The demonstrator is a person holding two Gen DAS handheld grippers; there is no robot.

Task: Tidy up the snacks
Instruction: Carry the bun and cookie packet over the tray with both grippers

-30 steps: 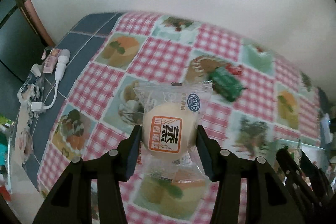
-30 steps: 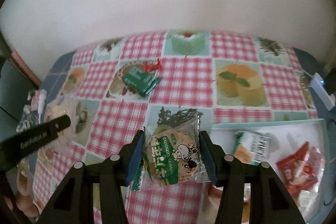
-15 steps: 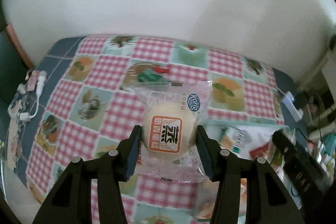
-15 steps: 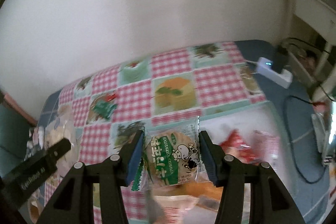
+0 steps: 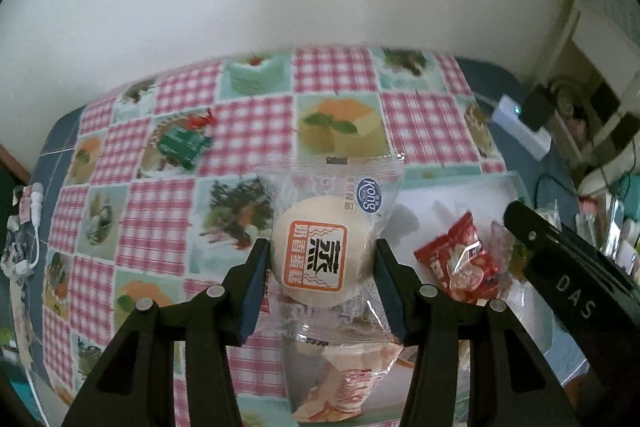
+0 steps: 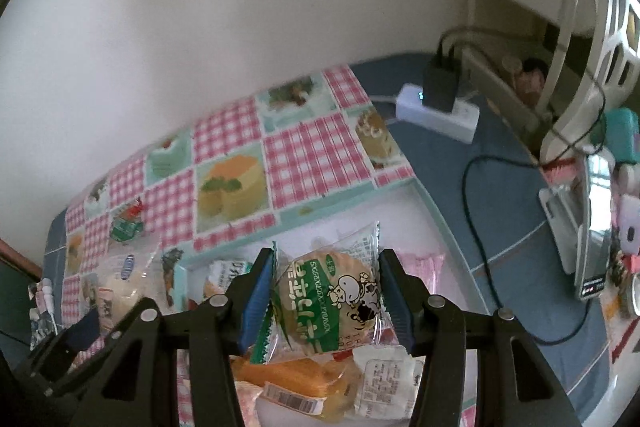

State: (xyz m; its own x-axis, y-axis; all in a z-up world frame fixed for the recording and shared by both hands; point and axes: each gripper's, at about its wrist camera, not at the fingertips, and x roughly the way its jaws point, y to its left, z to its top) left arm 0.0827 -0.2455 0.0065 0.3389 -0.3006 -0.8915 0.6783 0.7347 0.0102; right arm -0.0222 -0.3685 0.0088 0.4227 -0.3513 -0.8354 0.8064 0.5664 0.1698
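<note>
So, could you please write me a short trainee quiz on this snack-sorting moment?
1. True or false: the left gripper is empty.
2. What does the right gripper hold?
A. green-labelled cracker packet
B. banana
C. spoon
3. Fill in: the small green packet lies on the checked ____.

Key:
1. False; it grips a wrapped steamed cake.
2. A.
3. Tablecloth.

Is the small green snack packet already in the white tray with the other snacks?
No, the green snack packet lies alone on the checked tablecloth, well apart from the white tray.
</note>
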